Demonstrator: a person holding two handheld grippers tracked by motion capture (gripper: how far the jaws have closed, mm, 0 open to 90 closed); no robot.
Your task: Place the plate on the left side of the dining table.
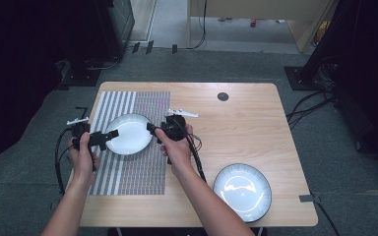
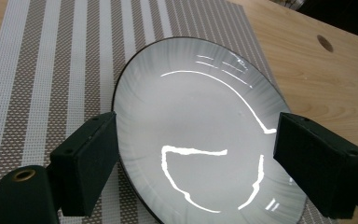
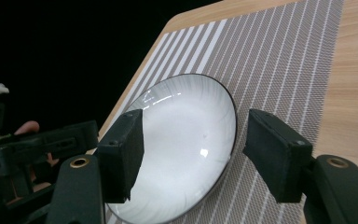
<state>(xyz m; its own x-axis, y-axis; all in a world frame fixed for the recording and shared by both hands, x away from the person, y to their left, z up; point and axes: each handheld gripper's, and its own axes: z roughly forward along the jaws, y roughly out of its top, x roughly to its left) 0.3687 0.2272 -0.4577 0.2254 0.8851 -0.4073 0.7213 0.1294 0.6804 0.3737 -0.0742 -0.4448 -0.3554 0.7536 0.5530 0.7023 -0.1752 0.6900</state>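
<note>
1. Your left gripper sits at the left edge of the white plate, jaws wide apart. In the left gripper view the left gripper frames the plate between its pads; nothing is clamped.
2. Your right gripper sits at the plate's right edge, jaws likewise parted. In the right gripper view the right gripper shows the plate through the gap, pads clear of the rim.
3. The plate lies flat, face up, on the striped placemat, in the mat's upper half, on the left part of the wooden table. It is round, so it has no long axis; its open side points straight up.
4. The placemat's long axis runs from your side of the table toward the far edge, its stripes along the same line.
5. Your two grippers point toward each other across the plate, one on each side.
6. A second plate rests face up near the table's right front corner, well apart from both grippers.
</note>
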